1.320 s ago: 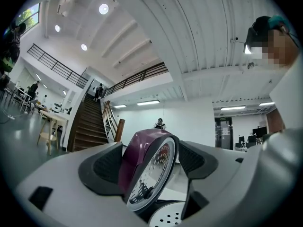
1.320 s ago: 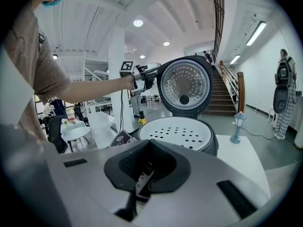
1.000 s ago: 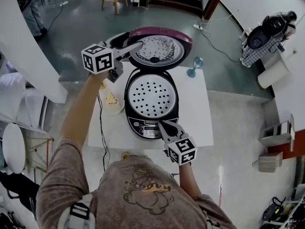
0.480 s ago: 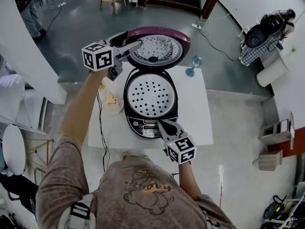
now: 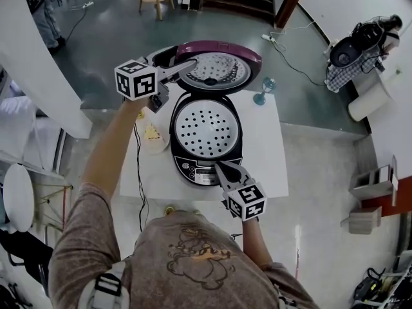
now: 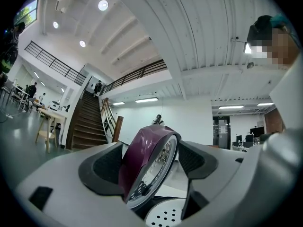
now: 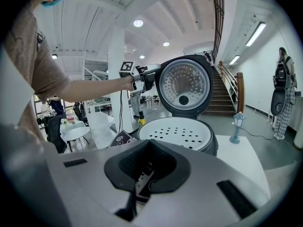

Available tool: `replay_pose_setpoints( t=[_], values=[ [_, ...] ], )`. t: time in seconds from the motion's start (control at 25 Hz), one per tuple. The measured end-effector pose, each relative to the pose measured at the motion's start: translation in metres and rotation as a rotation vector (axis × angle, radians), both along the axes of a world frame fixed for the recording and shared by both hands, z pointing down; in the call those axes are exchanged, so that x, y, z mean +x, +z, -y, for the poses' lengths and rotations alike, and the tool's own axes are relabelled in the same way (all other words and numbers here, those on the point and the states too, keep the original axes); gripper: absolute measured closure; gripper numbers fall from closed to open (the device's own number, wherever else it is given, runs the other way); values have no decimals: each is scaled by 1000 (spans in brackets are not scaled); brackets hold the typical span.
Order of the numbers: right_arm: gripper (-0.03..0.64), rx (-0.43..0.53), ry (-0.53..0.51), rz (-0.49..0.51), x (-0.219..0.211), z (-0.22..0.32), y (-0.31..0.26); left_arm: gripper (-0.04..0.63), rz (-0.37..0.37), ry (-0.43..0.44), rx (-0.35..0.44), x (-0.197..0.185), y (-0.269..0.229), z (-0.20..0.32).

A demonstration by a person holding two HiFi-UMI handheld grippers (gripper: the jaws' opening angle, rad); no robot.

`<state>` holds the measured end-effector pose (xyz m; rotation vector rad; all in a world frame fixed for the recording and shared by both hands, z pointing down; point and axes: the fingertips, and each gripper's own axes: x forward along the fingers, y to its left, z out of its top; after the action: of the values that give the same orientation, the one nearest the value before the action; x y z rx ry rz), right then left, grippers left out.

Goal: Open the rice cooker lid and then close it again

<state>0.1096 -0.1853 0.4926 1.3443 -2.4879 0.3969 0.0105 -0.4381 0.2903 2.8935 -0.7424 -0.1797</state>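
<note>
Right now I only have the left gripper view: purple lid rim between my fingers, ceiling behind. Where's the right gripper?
Observer: The right gripper is at the cooker's front panel, fingers together, nothing between them.
Operator: Anything beside the lid on the far side?
Observer: A small blue stemmed item stands at the table corner, right of the lid and apart from it.
Operator: And on the cooker's left?
Observer: A small white dish with something yellowish in it sits on the table beside the cooker.
</note>
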Motion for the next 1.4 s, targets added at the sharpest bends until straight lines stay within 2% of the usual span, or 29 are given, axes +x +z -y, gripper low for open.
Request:
replay_pose_setpoints(
  t=[1.4],
  values=[
    [614,6,12,-5,-1,0,-2,229,-42,60,-26,-10,28,-98]
  ],
)
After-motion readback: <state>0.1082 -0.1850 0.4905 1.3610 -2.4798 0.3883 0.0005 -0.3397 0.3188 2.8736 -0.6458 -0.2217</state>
